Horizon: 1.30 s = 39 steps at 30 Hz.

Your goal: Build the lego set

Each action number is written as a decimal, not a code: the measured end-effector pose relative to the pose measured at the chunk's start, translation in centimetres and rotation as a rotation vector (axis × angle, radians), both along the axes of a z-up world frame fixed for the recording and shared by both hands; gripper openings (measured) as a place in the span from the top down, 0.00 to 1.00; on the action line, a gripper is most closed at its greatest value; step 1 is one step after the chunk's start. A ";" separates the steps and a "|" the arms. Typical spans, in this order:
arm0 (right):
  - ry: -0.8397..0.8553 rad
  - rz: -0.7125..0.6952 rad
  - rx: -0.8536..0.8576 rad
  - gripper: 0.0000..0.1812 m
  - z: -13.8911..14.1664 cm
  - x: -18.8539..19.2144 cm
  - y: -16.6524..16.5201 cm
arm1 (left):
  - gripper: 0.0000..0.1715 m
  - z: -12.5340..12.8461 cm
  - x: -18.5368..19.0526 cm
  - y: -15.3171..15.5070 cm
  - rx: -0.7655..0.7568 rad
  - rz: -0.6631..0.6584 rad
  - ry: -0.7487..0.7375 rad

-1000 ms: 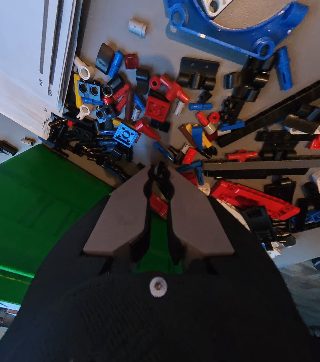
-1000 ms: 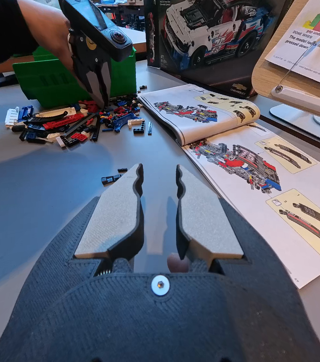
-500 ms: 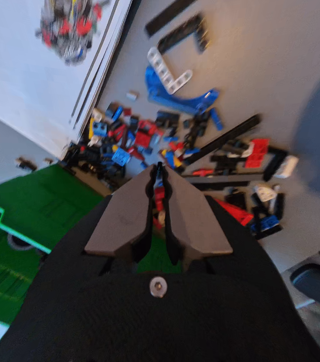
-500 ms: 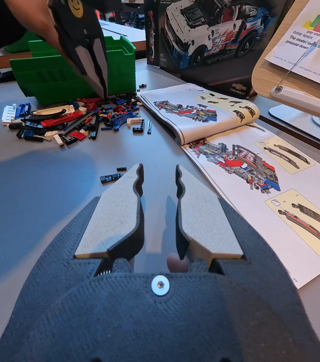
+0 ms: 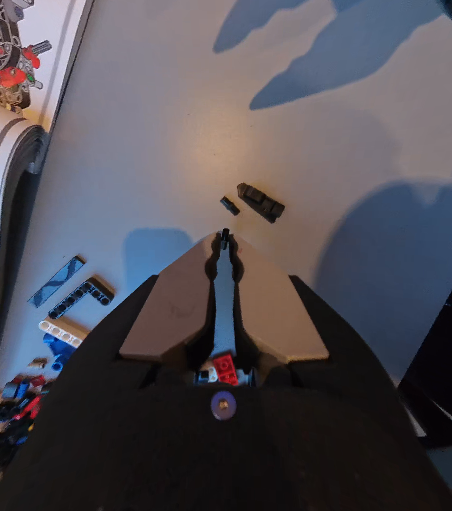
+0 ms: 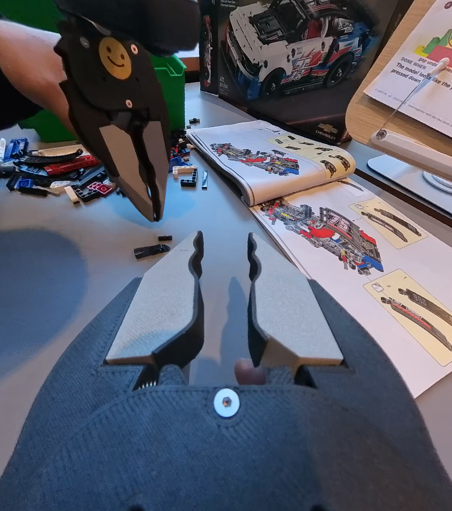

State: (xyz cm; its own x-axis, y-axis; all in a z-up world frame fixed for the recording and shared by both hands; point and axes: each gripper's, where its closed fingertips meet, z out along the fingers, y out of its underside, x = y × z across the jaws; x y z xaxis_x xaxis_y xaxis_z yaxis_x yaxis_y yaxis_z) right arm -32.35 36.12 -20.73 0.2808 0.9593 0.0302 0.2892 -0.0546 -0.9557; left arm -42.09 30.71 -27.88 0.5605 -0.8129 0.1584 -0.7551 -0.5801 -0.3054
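My left gripper [image 5: 224, 237] is shut on a small black pin [image 5: 224, 235] and holds it above the grey table. Just beyond its tips lie another black pin [image 5: 230, 205] and a longer black piece [image 5: 260, 202]. In the right wrist view the left gripper [image 6: 156, 218] hangs over that loose pin [image 6: 165, 237] and the black piece [image 6: 151, 251]. My right gripper [image 6: 224, 243] is open and empty, low over the table just right of them. The pile of loose lego parts [image 6: 50, 171] lies at the far left.
An open instruction booklet [image 6: 316, 221] covers the table to the right, and also shows at the left edge of the left wrist view [image 5: 1, 83]. A green bin [image 6: 172, 91] and the set's box [image 6: 288, 55] stand behind. A black L-beam [image 5: 81, 300] and a white beam [image 5: 61, 330] lie near the pile. The grippers' ends are close to 15 centimetres from one another. My left gripper's tips are some 4 centimetres from the black piece [image 6: 151, 251]. Seen from the left wrist view [image 5: 262, 198] as well.
My left gripper has lifted out of the parts pile with a black pin and moved across the table toward my right gripper and the two black pieces. The right gripper has not moved.
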 end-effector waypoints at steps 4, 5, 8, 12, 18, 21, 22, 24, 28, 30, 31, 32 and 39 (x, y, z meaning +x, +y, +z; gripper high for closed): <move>-0.005 0.007 0.010 0.84 0.0 -0.1 -0.2 | 0.95 0.1 0.6 -0.5 -0.025 0.014 -0.049; -0.006 0.007 0.010 0.84 0.0 -0.1 -0.2 | 0.95 0.1 0.5 -0.5 -0.020 0.024 -0.052; -0.007 0.008 0.007 0.84 0.0 -0.1 -0.2 | 0.94 0.6 -0.2 -0.5 0.004 0.053 -0.062; -0.015 0.006 0.007 0.84 -0.3 -0.2 -0.2 | 0.95 0.7 -0.2 -0.4 0.017 0.074 -0.114; -0.023 -0.007 0.006 0.85 -0.5 -0.1 0.1 | 0.91 -0.6 0.1 -0.3 -0.005 0.067 -0.074; -0.019 -0.012 0.006 0.85 -0.5 0.0 0.2 | 0.91 0.4 -0.6 -0.2 0.036 0.098 -0.062; -0.017 -0.011 0.004 0.85 -0.4 0.1 0.2 | 0.92 0.8 -0.9 -0.4 0.052 0.100 -0.061; -0.012 -0.005 0.001 0.85 -0.3 0.0 0.1 | 0.96 0.9 -1.4 -1.0 0.054 0.104 -0.055; -0.019 0.007 0.006 0.85 -0.4 -0.3 -0.2 | 0.97 -0.7 -1.2 -1.8 -0.023 0.103 -0.054; -0.025 0.005 0.010 0.84 -0.5 -0.3 -0.2 | 1.00 -0.9 -0.5 -1.7 -0.023 0.094 -0.079; -0.025 0.003 0.010 0.84 -0.5 -0.2 -0.1 | 1.00 -0.9 -0.3 -1.5 -0.020 0.090 -0.084; -0.023 0.002 0.008 0.84 -0.5 -0.2 -0.1 | 1.00 -0.9 -0.1 -1.3 -0.014 0.087 -0.080; -0.018 -0.003 0.006 0.85 -0.4 -0.1 0.0 | 0.98 -0.9 1.2 -1.1 0.014 0.032 -0.077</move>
